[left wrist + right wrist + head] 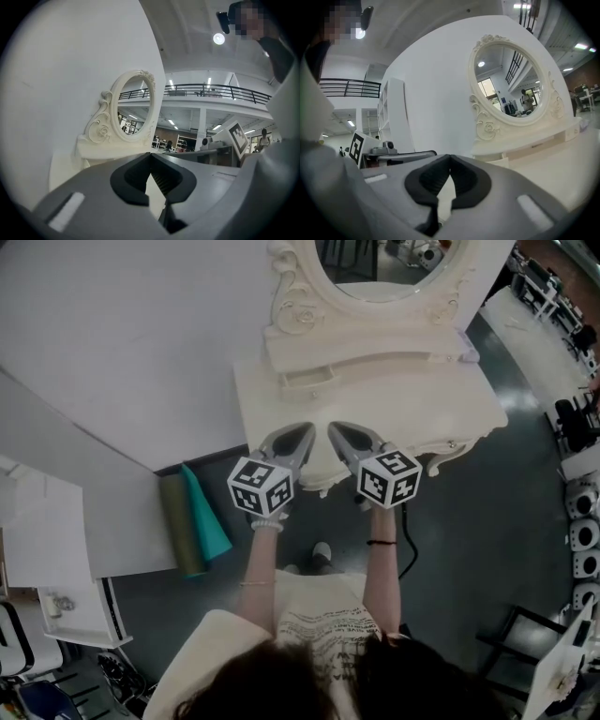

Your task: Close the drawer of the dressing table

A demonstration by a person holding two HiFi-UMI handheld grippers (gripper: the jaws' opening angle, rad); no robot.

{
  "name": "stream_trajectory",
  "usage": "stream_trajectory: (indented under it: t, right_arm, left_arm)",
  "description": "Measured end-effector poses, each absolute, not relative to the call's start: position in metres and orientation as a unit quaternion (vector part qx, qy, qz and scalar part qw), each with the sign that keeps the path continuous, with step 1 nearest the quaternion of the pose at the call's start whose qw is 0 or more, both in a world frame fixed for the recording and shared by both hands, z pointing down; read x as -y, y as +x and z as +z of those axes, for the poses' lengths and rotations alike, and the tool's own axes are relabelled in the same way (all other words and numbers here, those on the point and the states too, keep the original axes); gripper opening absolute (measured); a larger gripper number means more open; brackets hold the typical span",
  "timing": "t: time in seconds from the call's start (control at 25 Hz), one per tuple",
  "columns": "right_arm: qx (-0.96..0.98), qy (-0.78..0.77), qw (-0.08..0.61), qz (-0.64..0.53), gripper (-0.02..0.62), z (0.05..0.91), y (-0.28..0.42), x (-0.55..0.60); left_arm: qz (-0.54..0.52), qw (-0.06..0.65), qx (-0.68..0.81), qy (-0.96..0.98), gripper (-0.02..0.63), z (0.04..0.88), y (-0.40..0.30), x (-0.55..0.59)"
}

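Observation:
A cream dressing table [450,409] with an oval mirror [384,263] stands against a white wall. Its scalloped front [323,476], where the drawer sits, bulges out below the two grippers. A small shelf drawer [309,379] under the mirror stands slightly out. My left gripper [307,428] and right gripper [334,428] lie side by side over the tabletop's front edge, tips almost touching each other. Both are shut with nothing between the pads. In the left gripper view the left gripper [150,155] faces the mirror [135,105]; the right gripper [449,157] faces the mirror [508,82] too.
A rolled green and teal mat [192,521] leans on the floor left of the table. A white partition [75,512] stands at the left. A black cable [410,545] hangs beside the right arm. Black equipment and white desks [572,418] line the right side.

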State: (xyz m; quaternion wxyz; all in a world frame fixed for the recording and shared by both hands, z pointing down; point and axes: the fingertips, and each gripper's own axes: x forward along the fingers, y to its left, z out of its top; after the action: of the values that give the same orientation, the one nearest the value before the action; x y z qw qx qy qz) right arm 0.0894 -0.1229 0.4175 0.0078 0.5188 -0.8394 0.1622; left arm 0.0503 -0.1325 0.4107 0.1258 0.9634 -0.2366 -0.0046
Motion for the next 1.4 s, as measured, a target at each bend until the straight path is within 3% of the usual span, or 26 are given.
stream_trajectory:
  t: [1.4]
  right_arm:
    - [0.855,0.471,0.024,0.218,0.003,0.469,0.108,0.204]
  left_arm:
    - [0.062,0.168,0.288,0.941,0.005,0.475,0.07,0.205]
